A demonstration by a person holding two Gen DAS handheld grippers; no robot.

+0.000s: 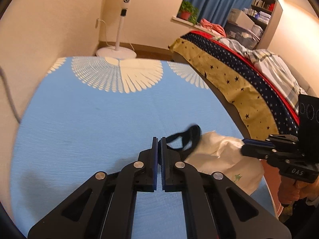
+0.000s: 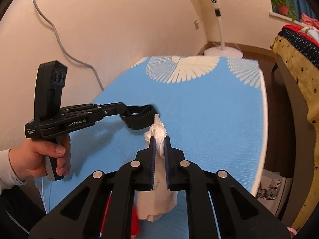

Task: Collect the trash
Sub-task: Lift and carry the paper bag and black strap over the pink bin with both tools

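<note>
Your left claw (image 1: 159, 139) pinches the black strap (image 1: 184, 139) of the white bag (image 1: 223, 159) lying just to its right on the blue desk (image 1: 89, 129), while your right claw (image 2: 159, 139) clamps that bag's (image 2: 157, 195) bunched top, strap (image 2: 139, 117) up-left.

**Readable markings on the two grippers**

"GenRobot.AI" is printed in white on the side of the left gripper (image 2: 137, 117), and small white lettering, "Data Acquisition System", is seen at its rear end. "DAS" is embossed on the body of the right gripper (image 1: 246, 146).
</note>
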